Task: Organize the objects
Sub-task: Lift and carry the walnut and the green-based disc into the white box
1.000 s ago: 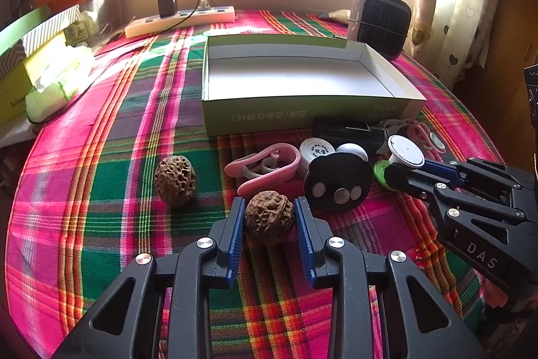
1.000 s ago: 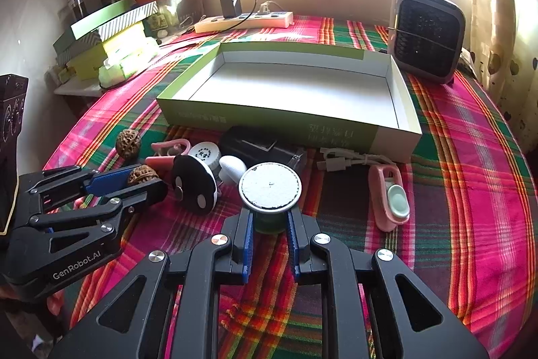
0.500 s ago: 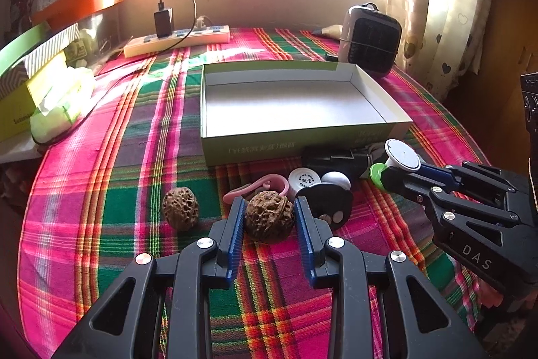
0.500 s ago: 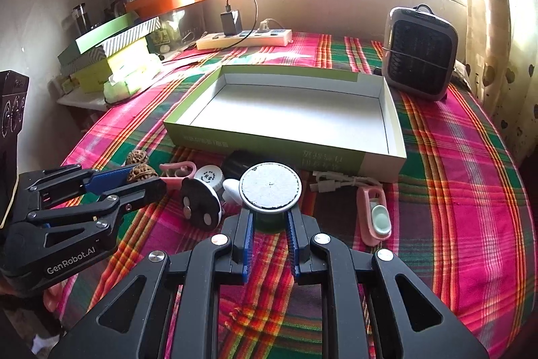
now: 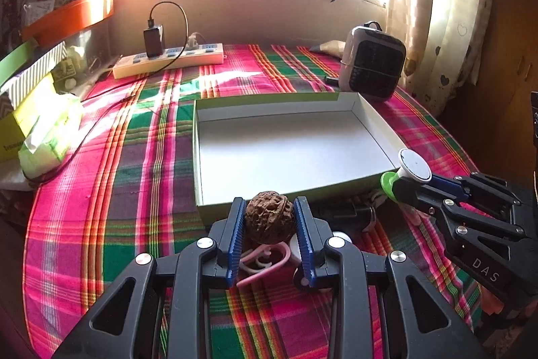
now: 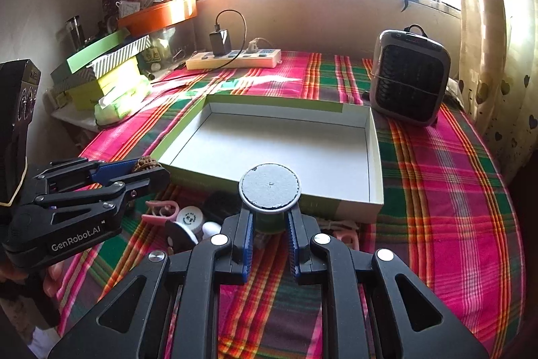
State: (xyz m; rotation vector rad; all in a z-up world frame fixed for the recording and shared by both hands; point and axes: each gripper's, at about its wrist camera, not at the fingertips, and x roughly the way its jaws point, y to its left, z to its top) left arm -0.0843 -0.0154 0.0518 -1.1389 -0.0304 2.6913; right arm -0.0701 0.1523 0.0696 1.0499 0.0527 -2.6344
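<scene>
My left gripper [image 5: 269,221] is shut on a brown wrinkled walnut [image 5: 267,219], held above the plaid cloth just before the near wall of the open green box [image 5: 289,190]. My right gripper [image 6: 269,217] is shut on a green spool with a white round cap [image 6: 269,187], also lifted near the box's front wall [image 6: 269,190]. Each gripper shows in the other's view: the right one [image 5: 400,182] at the right, the left one [image 6: 148,172] at the left. The box's white floor holds nothing.
Below the grippers lie a pink clip [image 6: 161,211], a white round case [image 6: 190,217], a black disc [image 6: 178,236] and a black adapter [image 5: 343,212]. A small heater [image 6: 410,76] stands behind the box to the right, a power strip [image 6: 233,59] by the wall, stacked boxes [image 6: 104,73] at the left.
Both grippers have risen off the cloth and moved toward the box, the left carrying the walnut, the right carrying the spool. The second walnut on the cloth has dropped out of view.
</scene>
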